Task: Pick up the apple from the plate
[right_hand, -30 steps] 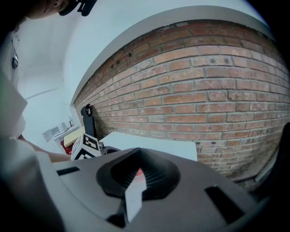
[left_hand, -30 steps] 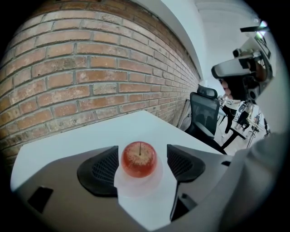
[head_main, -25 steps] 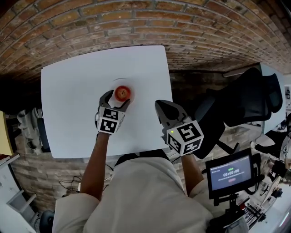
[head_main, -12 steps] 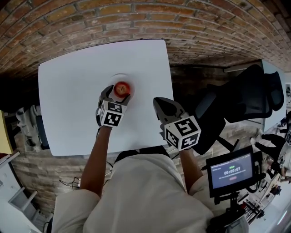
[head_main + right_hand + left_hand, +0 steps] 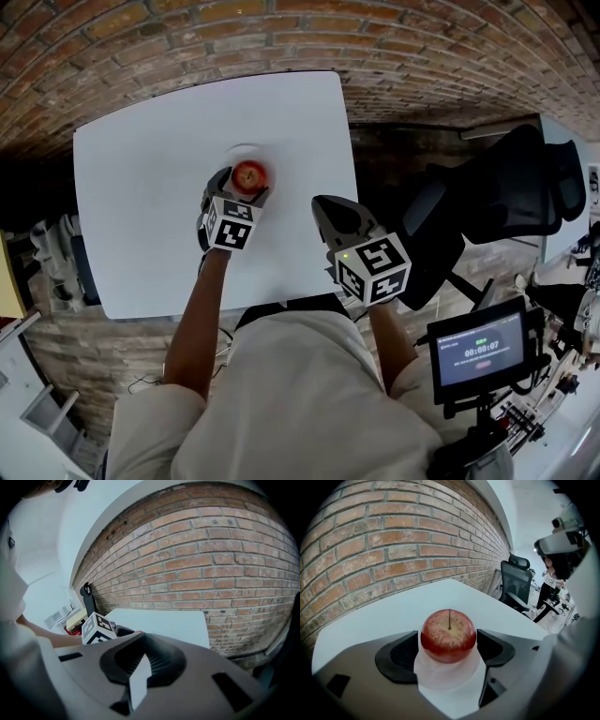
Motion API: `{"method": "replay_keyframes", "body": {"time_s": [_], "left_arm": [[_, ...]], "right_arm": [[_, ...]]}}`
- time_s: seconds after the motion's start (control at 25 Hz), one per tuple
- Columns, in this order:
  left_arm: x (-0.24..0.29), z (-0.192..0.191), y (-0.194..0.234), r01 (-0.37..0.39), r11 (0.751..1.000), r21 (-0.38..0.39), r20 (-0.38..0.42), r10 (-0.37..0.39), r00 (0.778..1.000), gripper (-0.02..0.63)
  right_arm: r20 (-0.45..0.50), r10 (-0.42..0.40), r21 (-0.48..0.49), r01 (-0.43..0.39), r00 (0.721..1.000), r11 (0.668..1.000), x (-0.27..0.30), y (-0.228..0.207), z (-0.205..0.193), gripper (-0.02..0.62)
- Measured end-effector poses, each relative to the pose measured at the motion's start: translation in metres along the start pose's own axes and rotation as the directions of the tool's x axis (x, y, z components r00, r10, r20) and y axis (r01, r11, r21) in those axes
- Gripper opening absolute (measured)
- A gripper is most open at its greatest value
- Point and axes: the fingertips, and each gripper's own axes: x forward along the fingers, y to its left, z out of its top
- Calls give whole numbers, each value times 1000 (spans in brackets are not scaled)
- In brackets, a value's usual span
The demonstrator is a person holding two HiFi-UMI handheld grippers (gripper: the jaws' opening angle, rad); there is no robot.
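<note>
A red apple [image 5: 249, 175] with its stem up sits on a small white plate [image 5: 246, 150] in the middle of the white table [image 5: 141, 216]. My left gripper [image 5: 245, 185] has its jaws on either side of the apple [image 5: 449, 636]. They have just been opening and stand wide, with the apple between the dark pads [image 5: 398, 656], which do not press on it. My right gripper [image 5: 330, 214] hovers near the table's right edge, away from the apple. Its jaws [image 5: 139, 667] are together with nothing in them.
A brick wall [image 5: 281, 37] runs behind the table. A black office chair [image 5: 506, 202] stands to the right, and a small screen on a stand [image 5: 480, 349] is at lower right. Shelving with clutter [image 5: 56, 262] is off the table's left edge.
My left gripper has sunk and closed in on the apple, so its jaws now flank it. The right gripper has stayed about where it was.
</note>
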Motion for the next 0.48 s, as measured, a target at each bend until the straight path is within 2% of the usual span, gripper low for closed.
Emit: {"method": "replay_keyframes", "body": {"time_s": [0.48], "left_arm": [[7, -2, 0, -9, 1000, -2, -10, 9, 1000, 380]], "right_arm": [[-9, -9, 5, 9, 1000, 1000, 3, -2, -3, 3]]}}
